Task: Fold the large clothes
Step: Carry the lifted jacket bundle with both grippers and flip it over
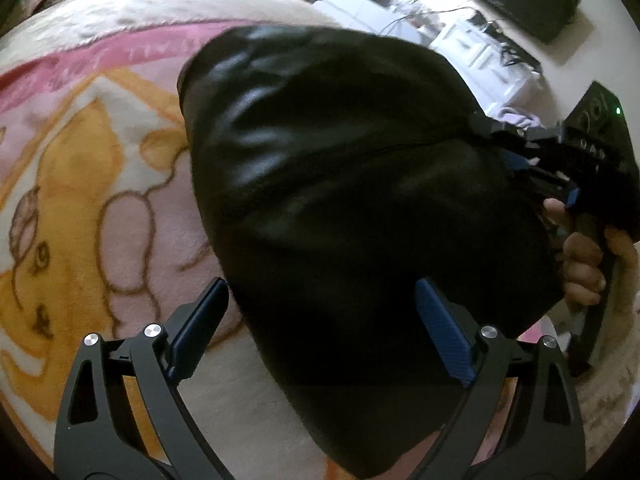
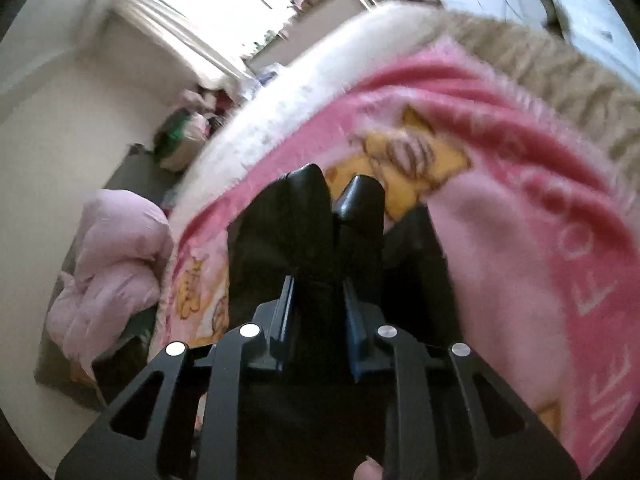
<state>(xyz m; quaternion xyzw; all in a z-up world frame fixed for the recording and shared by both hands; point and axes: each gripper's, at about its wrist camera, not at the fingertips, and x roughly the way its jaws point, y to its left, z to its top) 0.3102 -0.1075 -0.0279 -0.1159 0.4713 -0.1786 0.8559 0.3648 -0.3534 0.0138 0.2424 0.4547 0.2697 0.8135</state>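
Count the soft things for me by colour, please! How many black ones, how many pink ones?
Black: 1, the shiny black garment, pinched in the right gripper.
Pink cartoon print: 1, the blanket spread under it.
Pale pink: 1, the puffy quilt bundled beside the bed.
Total: 3 soft things.

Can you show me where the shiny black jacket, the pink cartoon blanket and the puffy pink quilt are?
Shiny black leather garment (image 1: pixel 340 168): left wrist view, its broad middle.
Pink cartoon fleece blanket (image 1: pixel 120 220): left wrist view, the drawing.
Puffy pale pink quilt (image 2: pixel 112 264): right wrist view, its bulge.
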